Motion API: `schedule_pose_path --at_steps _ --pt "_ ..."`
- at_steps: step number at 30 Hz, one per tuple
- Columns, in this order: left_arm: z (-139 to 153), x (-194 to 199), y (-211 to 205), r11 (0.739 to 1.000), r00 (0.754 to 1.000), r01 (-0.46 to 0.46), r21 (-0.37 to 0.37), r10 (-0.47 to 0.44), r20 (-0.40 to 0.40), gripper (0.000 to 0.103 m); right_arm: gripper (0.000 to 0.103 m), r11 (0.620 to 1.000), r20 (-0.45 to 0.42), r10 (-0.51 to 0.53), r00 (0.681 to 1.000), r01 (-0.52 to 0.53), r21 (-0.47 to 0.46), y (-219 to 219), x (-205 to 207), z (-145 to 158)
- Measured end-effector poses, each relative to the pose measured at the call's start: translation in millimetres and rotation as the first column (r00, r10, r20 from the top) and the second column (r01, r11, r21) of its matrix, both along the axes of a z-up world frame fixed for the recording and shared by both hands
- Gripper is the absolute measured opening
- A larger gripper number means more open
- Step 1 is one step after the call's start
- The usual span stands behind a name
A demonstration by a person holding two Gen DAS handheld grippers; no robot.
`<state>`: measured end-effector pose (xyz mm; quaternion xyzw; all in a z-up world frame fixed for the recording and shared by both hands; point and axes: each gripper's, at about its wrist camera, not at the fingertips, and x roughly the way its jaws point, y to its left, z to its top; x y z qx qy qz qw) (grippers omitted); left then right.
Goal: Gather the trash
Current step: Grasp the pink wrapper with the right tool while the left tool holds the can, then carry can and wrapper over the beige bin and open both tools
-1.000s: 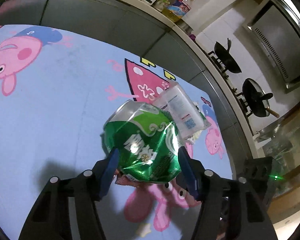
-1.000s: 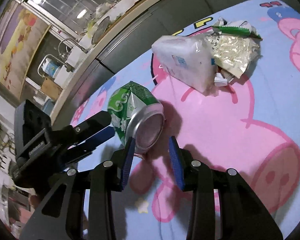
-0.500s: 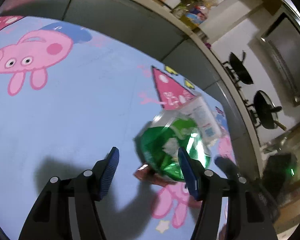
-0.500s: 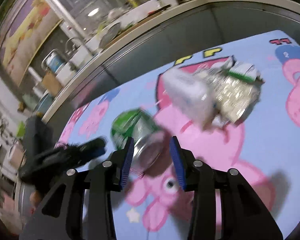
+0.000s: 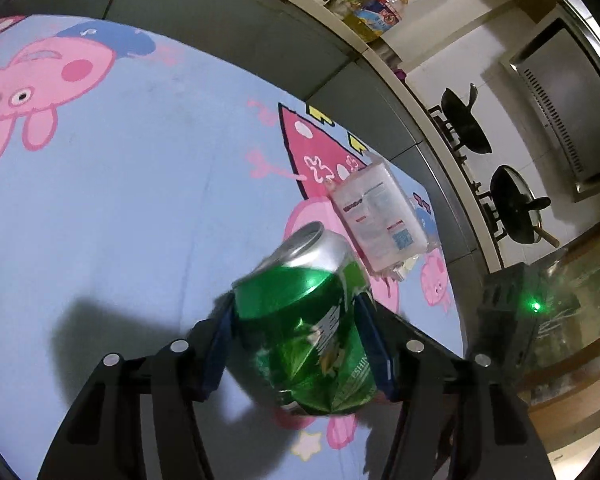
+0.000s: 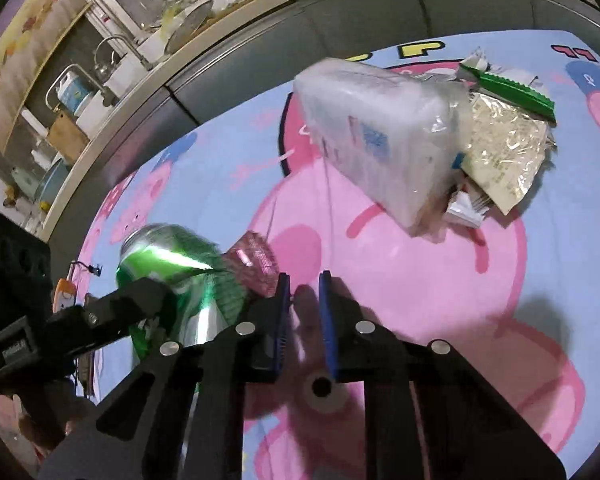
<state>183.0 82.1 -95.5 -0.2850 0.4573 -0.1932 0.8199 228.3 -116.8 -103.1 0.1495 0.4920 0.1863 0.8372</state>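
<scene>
A crushed green drink can [image 5: 300,312] sits between the blue pads of my left gripper [image 5: 296,336]. The jaws are closing and the pads press its sides; its silver top points away. In the right wrist view the same can [image 6: 172,256] shows at the left, with a pinkish-red scrap [image 6: 256,264] at its near end. My right gripper [image 6: 304,300] hangs just right of that scrap. Its jaws are closing to a narrow gap, with only the mat between them. A white plastic pack [image 6: 380,140] and a crinkled wrapper with a green strip [image 6: 504,144] lie farther back.
Everything lies on a blue cartoon-pig mat [image 5: 140,200] on the floor. Grey cabinet fronts [image 5: 228,12] curve along its far edge. A stove with two dark pans [image 5: 512,204] is at the right, and a cluttered sink counter [image 6: 112,64] is behind.
The can's near end was between the right fingers; now it is to their left and those jaws have narrowed. The can has tipped so that its top points away.
</scene>
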Motion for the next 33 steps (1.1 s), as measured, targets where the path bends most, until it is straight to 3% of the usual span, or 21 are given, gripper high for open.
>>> schedule_pose_path --at_steps 3,10,13,18,19,20,21,22,24,25,27,29,30,31,33 --pt "7.7 -3.4 1.1 0.999 0.999 -0.015 0.030 0.014 0.038 0.052 0.015 0.999 0.025 0.033 0.999 -0.033 -0.006 7.9 -6.5 7.6" --pt "44.8 -28.1 46.4 0.997 0.984 -0.073 -0.026 0.076 0.160 0.047 0.018 0.998 0.109 0.059 0.992 -0.060 0.007 12.6 -19.2 28.4" --pt "63.4 -46.2 83.0 0.988 0.965 -0.149 -0.037 0.153 0.211 0.045 0.029 0.999 0.096 0.020 0.995 -0.023 0.030 3.2 -20.2 23.6" --pt "66.4 -64.5 113.0 0.971 0.947 -0.237 0.030 0.224 0.229 0.044 0.030 0.998 0.036 0.038 0.999 -0.040 0.049 14.3 -18.1 3.6" --pt "63.6 -65.6 114.4 0.968 0.948 -0.245 0.051 0.228 0.224 0.043 0.038 0.998 0.036 0.046 0.998 -0.047 0.031 20.4 -17.5 1.3" --pt "59.1 -66.2 113.5 0.967 0.950 -0.246 0.065 0.227 0.212 0.042 0.061 0.999 0.047 0.049 0.998 -0.049 0.013 25.4 -18.3 -0.1" --pt "52.1 -65.8 114.0 0.969 0.956 -0.238 0.071 0.221 0.190 0.031 0.068 0.999 0.071 0.049 0.996 -0.049 -0.009 30.5 -19.5 1.5" --pt "45.2 -65.4 113.9 0.972 0.963 -0.225 0.067 0.212 0.165 0.022 0.072 0.998 0.102 0.053 0.993 -0.049 -0.041 36.3 -20.1 3.5" --pt "32.6 -63.6 110.4 0.974 0.971 -0.215 0.077 0.204 0.126 0.019 0.072 0.989 0.142 0.098 0.985 -0.081 -0.124 53.6 -17.9 5.7" --pt "29.6 -64.1 107.8 0.975 0.973 -0.207 0.076 0.197 0.124 0.018 0.069 0.985 0.151 0.113 0.982 -0.091 -0.149 59.2 -17.1 4.9" --pt "29.6 -65.5 99.2 0.975 0.974 -0.195 0.106 0.180 0.137 0.016 0.038 0.960 0.157 0.184 0.970 -0.143 -0.243 76.3 -19.2 0.7" --pt "32.0 -66.7 91.1 0.972 0.975 -0.186 0.146 0.164 0.153 0.013 0.022 0.939 0.183 0.221 0.958 -0.159 -0.304 83.5 -28.6 0.8" --pt "32.3 -66.8 86.3 0.973 0.976 -0.174 0.155 0.149 0.157 0.011 0.019 0.939 0.185 0.230 0.956 -0.168 -0.299 82.5 -32.8 2.2" --pt "32.2 -66.6 81.7 0.975 0.978 -0.160 0.156 0.135 0.157 0.010 0.009 0.945 0.192 0.225 0.955 -0.165 -0.283 77.4 -38.8 6.2" --pt "33.1 -66.5 73.8 0.978 0.981 -0.139 0.155 0.115 0.157 0.010 0.007 0.960 0.200 0.196 0.960 -0.146 -0.241 60.8 -50.0 12.1"
